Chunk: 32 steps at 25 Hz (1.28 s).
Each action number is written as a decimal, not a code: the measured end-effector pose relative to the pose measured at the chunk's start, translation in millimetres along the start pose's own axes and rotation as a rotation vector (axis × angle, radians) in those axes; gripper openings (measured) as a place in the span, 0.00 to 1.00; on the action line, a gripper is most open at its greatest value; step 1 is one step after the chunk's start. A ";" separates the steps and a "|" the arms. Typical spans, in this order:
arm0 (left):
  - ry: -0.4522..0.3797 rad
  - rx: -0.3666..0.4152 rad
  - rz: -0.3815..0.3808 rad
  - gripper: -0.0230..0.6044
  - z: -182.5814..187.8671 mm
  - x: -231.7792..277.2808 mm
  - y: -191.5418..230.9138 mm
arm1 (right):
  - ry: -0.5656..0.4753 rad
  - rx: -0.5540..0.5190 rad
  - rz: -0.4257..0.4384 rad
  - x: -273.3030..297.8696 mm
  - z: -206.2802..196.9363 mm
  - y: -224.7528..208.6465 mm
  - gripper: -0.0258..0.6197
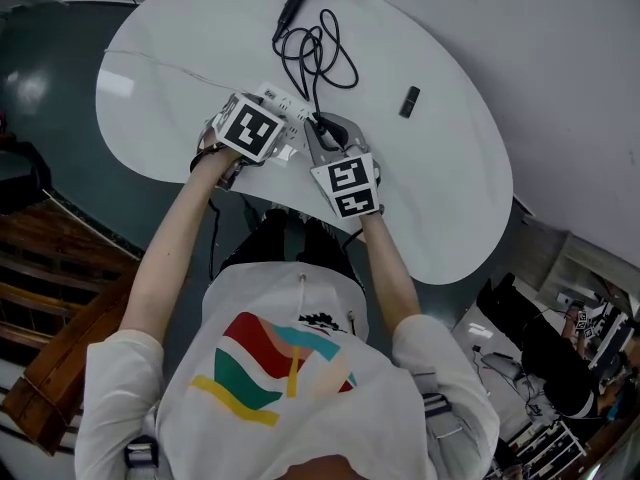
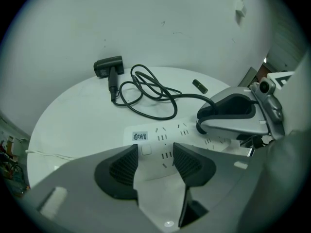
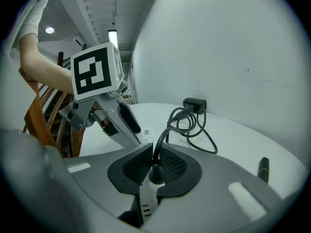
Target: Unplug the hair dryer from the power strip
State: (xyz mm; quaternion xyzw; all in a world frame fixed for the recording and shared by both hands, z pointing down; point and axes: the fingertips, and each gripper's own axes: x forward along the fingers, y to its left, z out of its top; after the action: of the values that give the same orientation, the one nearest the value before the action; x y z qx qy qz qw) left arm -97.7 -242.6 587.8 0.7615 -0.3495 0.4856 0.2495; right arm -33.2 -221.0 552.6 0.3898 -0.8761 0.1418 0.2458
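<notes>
My right gripper (image 3: 155,161) is clamped narrow on the plug (image 3: 155,174). The plug is not yet out of the strip (image 2: 187,129), so the pull itself is left. My left gripper (image 2: 155,163) has its jaws apart, tips over the strip at lower centre of its view, bracing it, I judge. I count one dryer (image 2: 108,66) at upper left, one cord (image 2: 146,93), one strip, one plug and one small dark stick (image 2: 199,86).

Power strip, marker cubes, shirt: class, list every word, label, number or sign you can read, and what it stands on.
Nothing is readable.
Label on the power strip: dark characters, too blurred to read.
Left cube and right cube: square patterns, no words.
Shirt print: too small to read.
</notes>
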 end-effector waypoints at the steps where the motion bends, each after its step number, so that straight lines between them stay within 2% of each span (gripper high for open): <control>1: 0.007 -0.005 -0.005 0.40 -1.4 0.7 -0.9 | -0.013 0.029 0.012 -0.7 1.3 -1.0 0.12; 2: 0.021 -0.012 -0.012 0.40 -4.3 1.6 -2.5 | -0.064 0.096 0.036 -4.5 9.5 -3.2 0.12; 4: 0.041 -0.013 -0.018 0.40 -8.6 2.2 -4.3 | -0.292 0.280 0.097 -26.1 61.9 -14.3 0.12; 5: 0.039 -0.008 -0.014 0.40 -8.1 1.8 -3.4 | -0.390 0.279 0.097 -37.4 96.9 -21.2 0.12; 7: 0.018 -0.005 0.000 0.40 -6.1 -0.2 -1.0 | -0.444 0.115 0.066 -48.4 143.8 -28.2 0.13; 9: 0.007 -0.009 0.008 0.40 -7.8 -1.2 -1.2 | -0.454 0.057 0.068 -56.1 159.6 -31.7 0.13; 12: -0.008 -0.003 0.015 0.40 -1.9 -1.0 0.0 | -0.458 0.073 0.058 -64.3 158.5 -37.6 0.13; 16: 0.042 -0.024 -0.013 0.40 -11.5 2.0 -5.6 | -0.440 0.060 0.059 -66.3 153.0 -32.9 0.13; 24: 0.033 -0.028 -0.010 0.40 -9.0 3.0 -5.2 | -0.430 0.049 0.059 -66.8 151.2 -35.3 0.13; 32: 0.023 -0.031 -0.009 0.40 -8.9 2.4 -5.7 | -0.303 -0.043 -0.011 -55.9 119.2 -50.4 0.13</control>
State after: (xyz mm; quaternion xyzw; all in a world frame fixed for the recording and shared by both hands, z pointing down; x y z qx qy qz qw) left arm -97.6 -233.3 593.4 0.7535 -0.3506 0.4877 0.2673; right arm -1.3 -272.2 425.2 0.4062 -0.9038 0.0611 0.1201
